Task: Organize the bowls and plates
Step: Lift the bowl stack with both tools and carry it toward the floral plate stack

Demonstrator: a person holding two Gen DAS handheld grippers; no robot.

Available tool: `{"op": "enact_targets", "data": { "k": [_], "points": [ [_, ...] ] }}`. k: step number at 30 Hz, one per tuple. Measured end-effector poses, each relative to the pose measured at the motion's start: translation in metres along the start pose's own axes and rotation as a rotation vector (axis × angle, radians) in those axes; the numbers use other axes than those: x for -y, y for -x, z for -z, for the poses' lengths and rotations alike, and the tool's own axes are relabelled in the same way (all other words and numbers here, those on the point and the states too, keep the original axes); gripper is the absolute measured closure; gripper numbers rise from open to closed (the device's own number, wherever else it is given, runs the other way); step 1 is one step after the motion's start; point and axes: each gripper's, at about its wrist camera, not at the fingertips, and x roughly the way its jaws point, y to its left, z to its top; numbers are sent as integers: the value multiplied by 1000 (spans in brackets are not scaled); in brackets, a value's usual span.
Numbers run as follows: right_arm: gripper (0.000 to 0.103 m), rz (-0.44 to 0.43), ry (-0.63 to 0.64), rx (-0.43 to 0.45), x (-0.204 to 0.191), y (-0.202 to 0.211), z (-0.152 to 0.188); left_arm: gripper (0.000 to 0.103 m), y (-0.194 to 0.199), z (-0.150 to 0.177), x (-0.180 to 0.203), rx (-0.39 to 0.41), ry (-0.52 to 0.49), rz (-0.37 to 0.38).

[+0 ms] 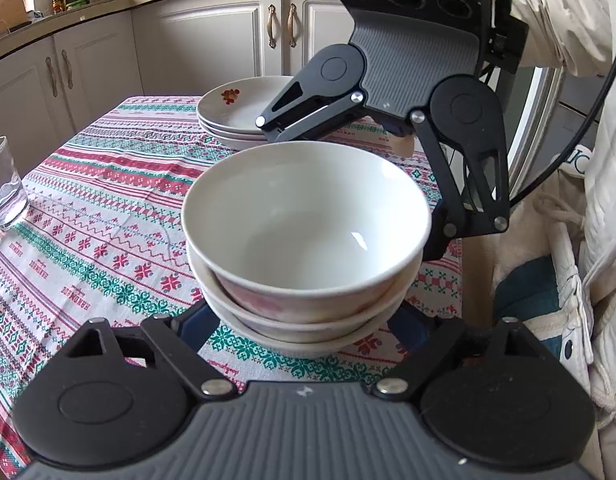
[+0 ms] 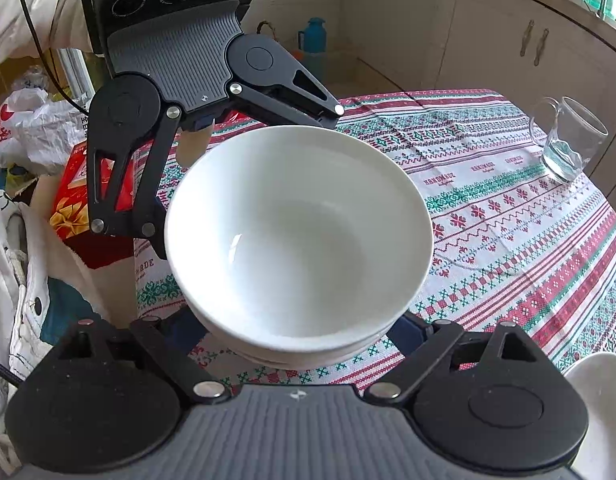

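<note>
A stack of three white bowls [image 1: 308,216] sits on the patterned tablecloth [image 1: 88,208]. It also fills the middle of the right wrist view [image 2: 300,236]. My left gripper [image 1: 308,320] is spread wide around the near side of the stack's base. Its fingertips are hidden under the bowls. My right gripper [image 1: 348,184] comes in from the far side, jaws wide around the stack; from its own camera its gripper [image 2: 300,328] straddles the base. A stack of white plates [image 1: 244,108] with a red motif lies behind, and its edge shows in the right wrist view [image 2: 600,408].
A clear glass mug [image 1: 4,184] stands at the table's left edge; it also shows in the right wrist view [image 2: 568,144]. Cream kitchen cabinets [image 1: 212,40] lie beyond the table. A red box [image 2: 76,200] and plastic bags [image 2: 36,128] sit off the table's side.
</note>
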Motion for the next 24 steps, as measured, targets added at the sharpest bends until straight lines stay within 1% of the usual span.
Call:
{"op": "enact_targets", "data": {
  "k": [16, 24],
  "points": [
    [8, 3, 1, 3, -1, 7, -1, 14, 2, -6, 2, 9, 28, -7],
    [9, 9, 5, 11, 3, 20, 2, 14, -1, -23, 6, 9, 22, -14]
  ]
}}
